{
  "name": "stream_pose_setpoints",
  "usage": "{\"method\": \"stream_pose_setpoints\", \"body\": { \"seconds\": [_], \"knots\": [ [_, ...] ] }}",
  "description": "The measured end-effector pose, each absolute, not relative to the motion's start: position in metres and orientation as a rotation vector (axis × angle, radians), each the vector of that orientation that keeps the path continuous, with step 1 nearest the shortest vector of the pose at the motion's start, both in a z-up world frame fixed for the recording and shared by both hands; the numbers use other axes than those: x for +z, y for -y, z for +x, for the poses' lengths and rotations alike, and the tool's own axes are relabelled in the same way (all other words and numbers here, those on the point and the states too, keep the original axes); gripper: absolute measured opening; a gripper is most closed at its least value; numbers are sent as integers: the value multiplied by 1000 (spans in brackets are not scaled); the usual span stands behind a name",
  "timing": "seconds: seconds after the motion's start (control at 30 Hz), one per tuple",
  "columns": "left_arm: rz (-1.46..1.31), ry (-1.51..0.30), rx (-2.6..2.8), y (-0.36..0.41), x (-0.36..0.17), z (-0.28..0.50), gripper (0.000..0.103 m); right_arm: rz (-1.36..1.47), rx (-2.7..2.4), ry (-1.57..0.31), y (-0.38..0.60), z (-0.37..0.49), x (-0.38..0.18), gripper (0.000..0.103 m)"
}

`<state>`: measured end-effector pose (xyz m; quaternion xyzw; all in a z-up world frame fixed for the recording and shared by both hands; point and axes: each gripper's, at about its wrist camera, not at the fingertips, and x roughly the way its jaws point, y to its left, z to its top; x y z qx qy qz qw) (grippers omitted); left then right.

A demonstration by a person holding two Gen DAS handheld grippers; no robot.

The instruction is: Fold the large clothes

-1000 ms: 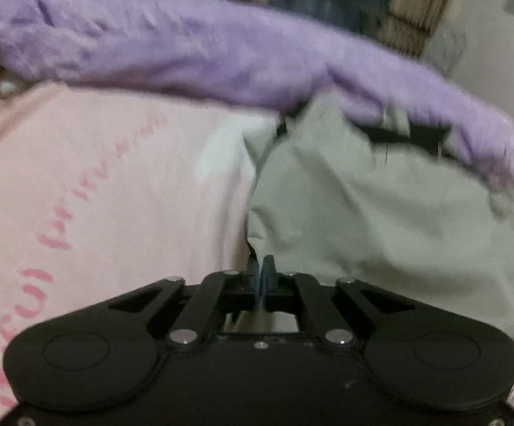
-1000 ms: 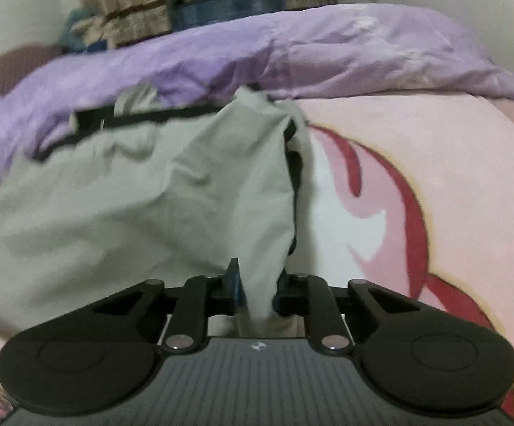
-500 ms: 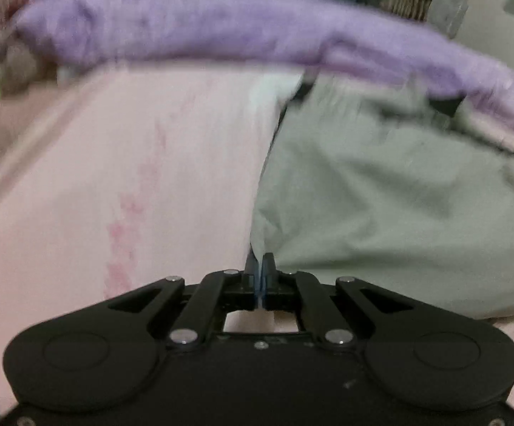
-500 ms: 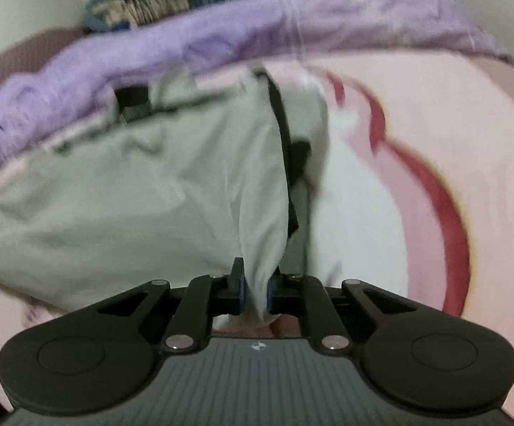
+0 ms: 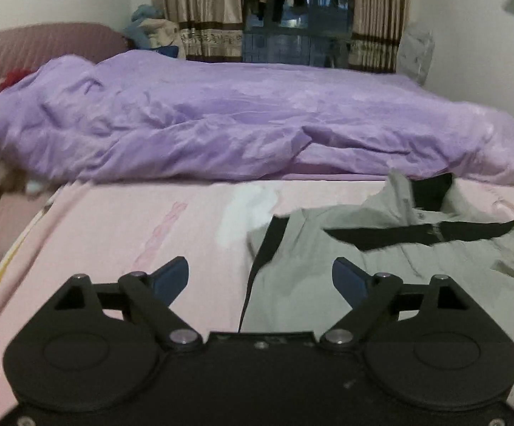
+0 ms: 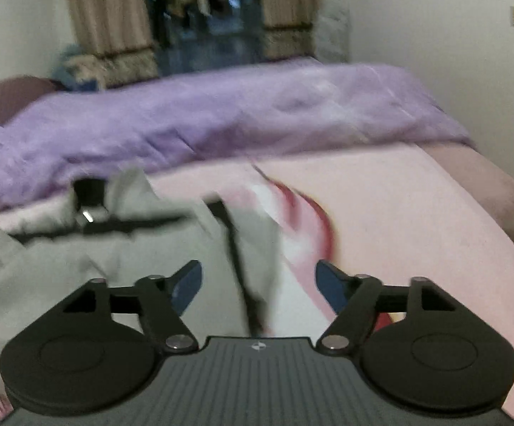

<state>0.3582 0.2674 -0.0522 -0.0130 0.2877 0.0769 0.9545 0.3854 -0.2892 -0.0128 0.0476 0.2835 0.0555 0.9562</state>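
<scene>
A grey garment with black trim [image 5: 381,277] lies spread on the pink bed sheet [image 5: 122,234]. My left gripper [image 5: 260,277] is open and empty, just above the garment's left edge. The same garment [image 6: 122,248] shows in the right wrist view, blurred, with its black-trimmed right edge running down between the jaws. My right gripper [image 6: 258,282] is open and empty above that edge. The garment's near part is hidden behind both gripper bodies.
A rumpled purple blanket [image 5: 242,124] lies across the far side of the bed. Curtains [image 5: 203,3] and hanging clothes stand behind it. A dark red headboard [image 5: 36,49] is at far left. The bed's right edge [image 6: 505,191] runs near a wall.
Both grippers were shut on the garment's edges and have opened and let go. The garment has dropped flat on the sheet. Both grippers have risen and pulled back.
</scene>
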Motion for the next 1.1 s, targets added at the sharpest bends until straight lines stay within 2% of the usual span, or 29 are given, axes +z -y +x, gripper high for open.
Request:
{"method": "stream_pose_setpoints", "body": {
  "seconds": [0.13,0.17,0.2,0.23,0.27,0.3,0.33,0.37,0.4,0.53,0.67,0.73,0.83,0.93,0.97,1.0,1.03,1.07,1.1],
  "knots": [
    [-52,-682,133,-261,-86,423,88,-6,172,-575,247,450,-26,89],
    [-72,-702,123,-262,-92,435,88,-35,169,-601,238,467,-35,85],
    [-89,-722,120,-265,-99,443,88,-66,146,-649,229,488,-45,60],
    [-107,-747,128,-268,-106,452,88,-90,120,-681,225,496,-54,44],
    [-113,-758,132,-271,-109,454,88,-104,84,-713,220,508,-63,32],
    [-120,-758,140,-277,-112,464,88,-88,73,-736,219,517,-71,27],
    [-138,-761,145,-283,-114,468,83,-48,88,-743,222,519,-77,26],
    [-156,-773,136,-284,-118,470,67,-24,94,-739,223,517,-80,24],
    [-164,-785,101,-285,-119,471,34,-21,97,-721,224,514,-81,22],
    [-116,-707,83,-274,-101,453,28,57,4,-544,227,489,-59,19],
    [-112,-527,117,-265,-69,437,25,-15,-88,-362,204,465,-36,18],
    [-104,-508,146,-263,-74,446,26,-31,-118,-351,199,472,-39,18],
    [-136,-574,149,-264,-108,468,29,-42,-175,-430,197,497,-68,18],
    [-77,-625,199,-256,-146,478,35,-129,-249,-541,188,520,-109,26],
    [-63,-600,210,-255,-150,476,38,-134,-252,-562,186,523,-114,38],
    [-53,-593,225,-254,-150,477,50,-139,-274,-564,186,524,-112,63],
    [-36,-594,249,-254,-146,476,63,-141,-314,-538,189,518,-106,77],
    [-6,-578,276,-255,-140,474,69,-157,-354,-504,191,516,-102,94],
    [12,-557,306,-256,-135,469,78,-184,-369,-466,194,512,-98,94]
  ]
}}
